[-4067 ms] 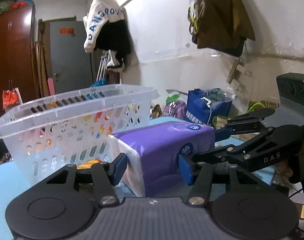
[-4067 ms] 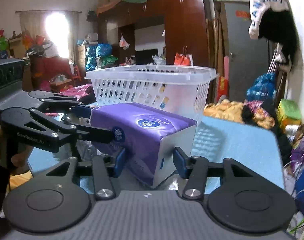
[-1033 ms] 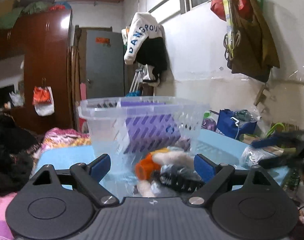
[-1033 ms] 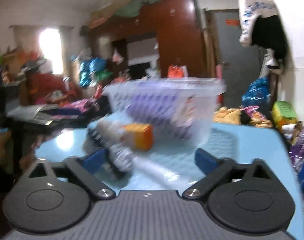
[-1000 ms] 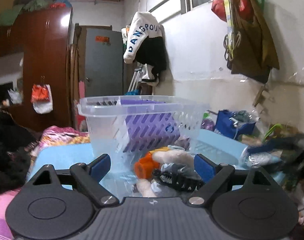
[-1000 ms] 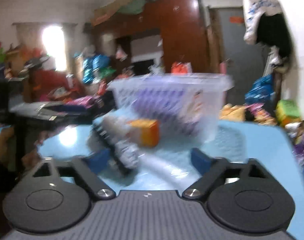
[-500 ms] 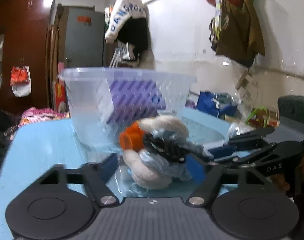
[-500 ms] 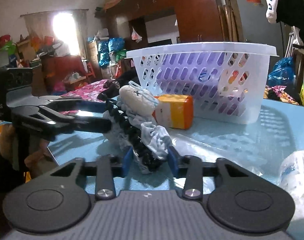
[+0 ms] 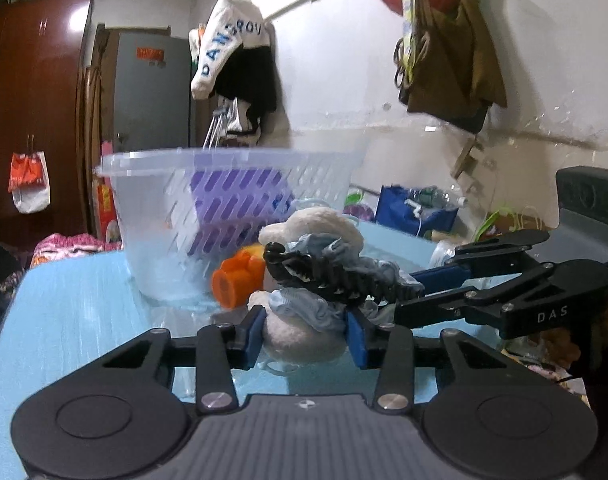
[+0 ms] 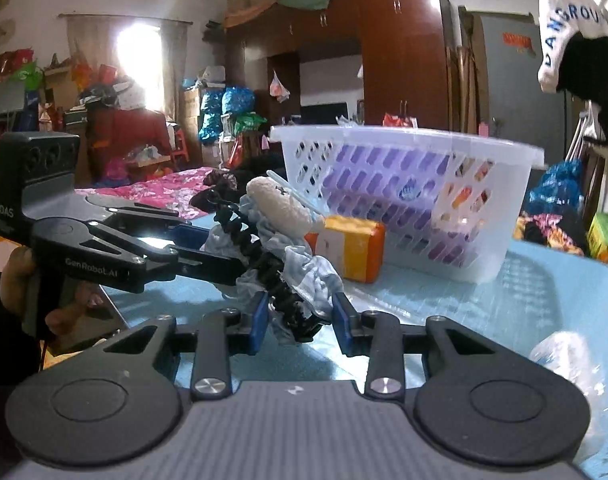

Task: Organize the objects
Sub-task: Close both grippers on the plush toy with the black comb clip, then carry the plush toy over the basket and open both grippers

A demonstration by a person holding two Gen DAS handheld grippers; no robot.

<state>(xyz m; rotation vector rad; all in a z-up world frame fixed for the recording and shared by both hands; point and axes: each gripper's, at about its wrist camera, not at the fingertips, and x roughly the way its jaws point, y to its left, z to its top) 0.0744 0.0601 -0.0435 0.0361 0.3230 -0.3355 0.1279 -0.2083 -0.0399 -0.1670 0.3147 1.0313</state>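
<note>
A bundle of a white plush toy [image 9: 304,332], pale blue cloth and a black toothed hair clip [image 9: 328,276] sits on the blue table. My left gripper [image 9: 304,332] is shut on the plush part. My right gripper [image 10: 299,316] is shut on the clip and cloth end [image 10: 291,300] of the same bundle. A clear plastic basket [image 9: 151,216] stands behind it with a purple tissue pack [image 9: 239,204] inside. The basket also shows in the right wrist view [image 10: 484,216].
An orange packet [image 10: 352,248] lies on the table [image 10: 544,304] between the bundle and the basket. A crumpled clear plastic bag [image 10: 564,356] lies at the right. The table [image 9: 63,320] edge runs along the left. Clothes hang on the wall behind.
The tissue pack went from both grippers into the basket. Both grippers then closed in on the plush bundle from opposite sides and shut on it.
</note>
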